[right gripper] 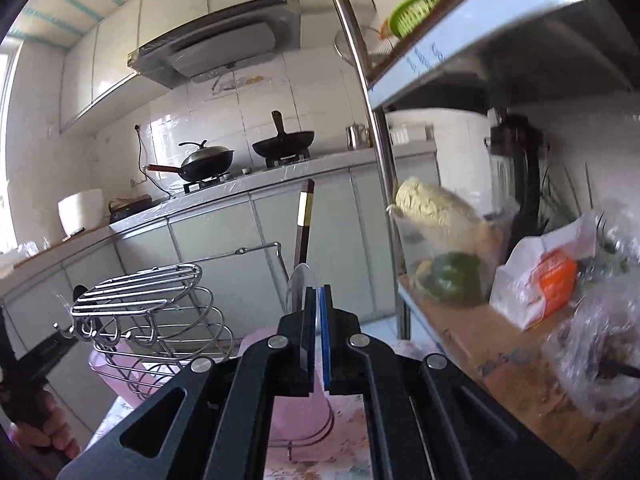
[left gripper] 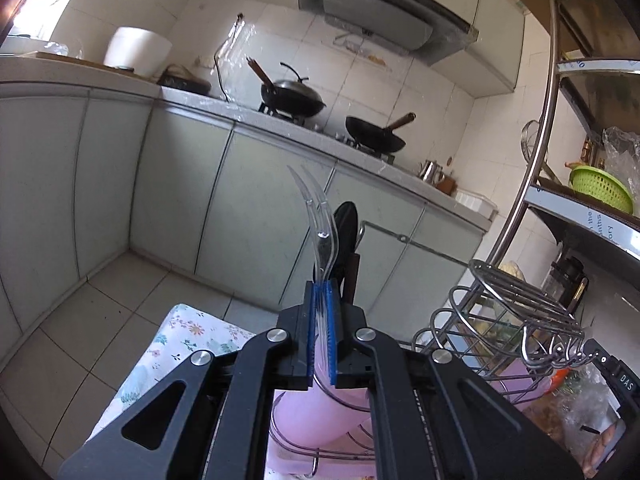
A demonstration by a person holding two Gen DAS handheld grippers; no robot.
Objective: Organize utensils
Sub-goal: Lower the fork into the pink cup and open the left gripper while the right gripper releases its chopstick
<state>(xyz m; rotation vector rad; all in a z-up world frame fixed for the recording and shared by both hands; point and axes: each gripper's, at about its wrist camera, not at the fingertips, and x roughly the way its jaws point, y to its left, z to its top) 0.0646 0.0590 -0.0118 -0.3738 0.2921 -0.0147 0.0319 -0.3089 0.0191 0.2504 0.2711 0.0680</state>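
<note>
Rising toward twelve o'clock, two clear plastic forks [left gripper: 318, 232] sit clamped in the closed left tongs [left gripper: 322, 336]; the right tongs [right gripper: 319, 336] pinch a metal spoon [right gripper: 300, 282].

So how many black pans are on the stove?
2. One pan with a lid sits on the left burner; an open pan sits on the right burner. No others show.

A home kitchen: two woks [left gripper: 292, 98] on a gas stove under a range hood [left gripper: 380, 20], tiled walls, pale cabinets [left gripper: 180, 184].
</note>
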